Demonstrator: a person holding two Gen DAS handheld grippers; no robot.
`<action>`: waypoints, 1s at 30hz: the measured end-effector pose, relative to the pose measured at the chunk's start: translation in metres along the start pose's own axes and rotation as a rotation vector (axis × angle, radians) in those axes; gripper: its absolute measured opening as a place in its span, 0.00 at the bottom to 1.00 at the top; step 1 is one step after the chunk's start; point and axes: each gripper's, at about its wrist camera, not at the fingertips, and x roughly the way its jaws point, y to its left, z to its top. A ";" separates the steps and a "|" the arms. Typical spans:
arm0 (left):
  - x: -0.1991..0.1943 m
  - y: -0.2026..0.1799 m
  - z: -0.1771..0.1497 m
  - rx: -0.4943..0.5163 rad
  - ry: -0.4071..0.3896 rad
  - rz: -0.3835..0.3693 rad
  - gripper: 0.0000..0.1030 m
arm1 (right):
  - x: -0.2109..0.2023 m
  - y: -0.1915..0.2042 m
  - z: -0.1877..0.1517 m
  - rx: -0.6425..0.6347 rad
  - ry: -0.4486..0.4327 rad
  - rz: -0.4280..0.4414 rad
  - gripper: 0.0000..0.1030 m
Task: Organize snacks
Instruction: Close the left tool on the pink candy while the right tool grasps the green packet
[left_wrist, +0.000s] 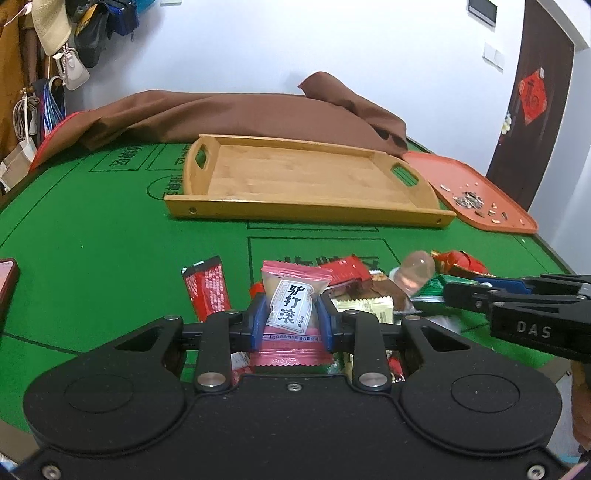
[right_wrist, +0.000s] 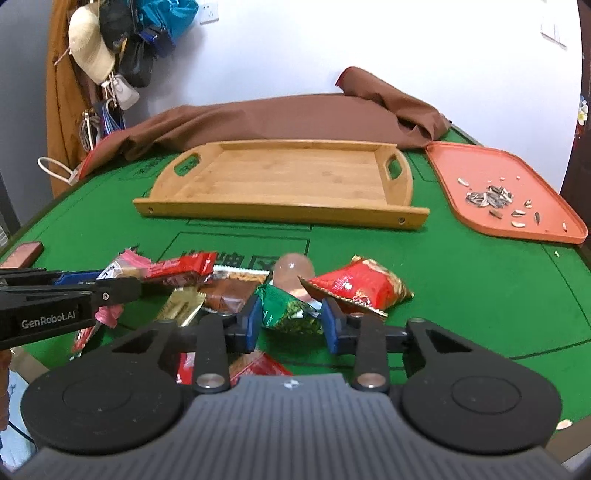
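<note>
My left gripper (left_wrist: 291, 314) is shut on a pink-edged snack packet (left_wrist: 293, 295) with black characters on a white label, held upright above the snack pile. My right gripper (right_wrist: 290, 326) is shut on a crumpled green packet (right_wrist: 284, 310), its blue pads pressing both sides. Around it on the green table lie a red packet (right_wrist: 360, 286), a clear jelly cup (right_wrist: 293, 271), a brown packet (right_wrist: 225, 293) and a gold one (right_wrist: 181, 304). The bamboo tray (right_wrist: 280, 212) stands beyond the pile with nothing in it.
An orange tray (right_wrist: 461, 158) at the right holds scattered sunflower seeds (right_wrist: 489, 197). A brown cloth (right_wrist: 277, 118) is bunched along the table's far edge. A phone (right_wrist: 22, 254) lies at the left edge. Bags and a hat hang on the wall at the back left.
</note>
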 end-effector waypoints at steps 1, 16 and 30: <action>0.000 0.001 0.001 0.000 -0.002 0.003 0.26 | 0.000 -0.001 0.001 0.004 -0.001 -0.001 0.37; 0.001 0.007 0.008 -0.007 -0.009 0.010 0.26 | 0.000 -0.009 0.001 0.041 0.044 0.034 0.53; 0.009 0.008 0.005 -0.014 0.014 0.008 0.26 | 0.025 0.012 -0.011 0.014 0.003 -0.046 0.70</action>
